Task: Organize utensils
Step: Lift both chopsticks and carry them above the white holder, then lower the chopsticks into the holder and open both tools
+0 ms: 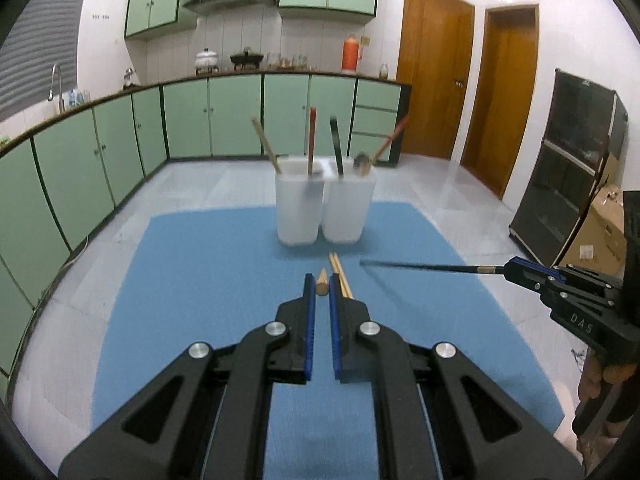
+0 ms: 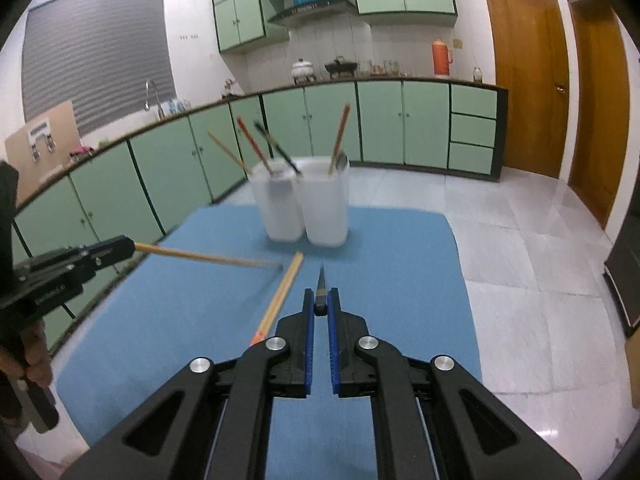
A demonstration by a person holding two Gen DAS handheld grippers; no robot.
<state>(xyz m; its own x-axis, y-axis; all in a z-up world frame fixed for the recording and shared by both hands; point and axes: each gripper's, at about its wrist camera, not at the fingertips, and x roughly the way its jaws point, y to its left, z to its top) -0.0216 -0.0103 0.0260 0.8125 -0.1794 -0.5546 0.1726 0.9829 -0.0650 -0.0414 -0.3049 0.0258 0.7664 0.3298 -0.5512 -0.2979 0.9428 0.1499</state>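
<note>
My left tool [image 1: 321, 289] is black with blue pads, clamping a pale wooden chopstick [image 2: 208, 257]; my right tool [image 2: 321, 303] matches, pinching a black one [image 1: 420, 266]. Blue mat [image 1: 200, 280], two translucent white holders [image 1: 326, 208] (sticks inside: tan, red, black), mint-green cabinets [image 1: 224, 116], orange flask [image 1: 351, 53].

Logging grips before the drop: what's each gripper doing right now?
Left gripper: closed on a wooden chopstick.
Right gripper: closed on a black chopstick.
</note>
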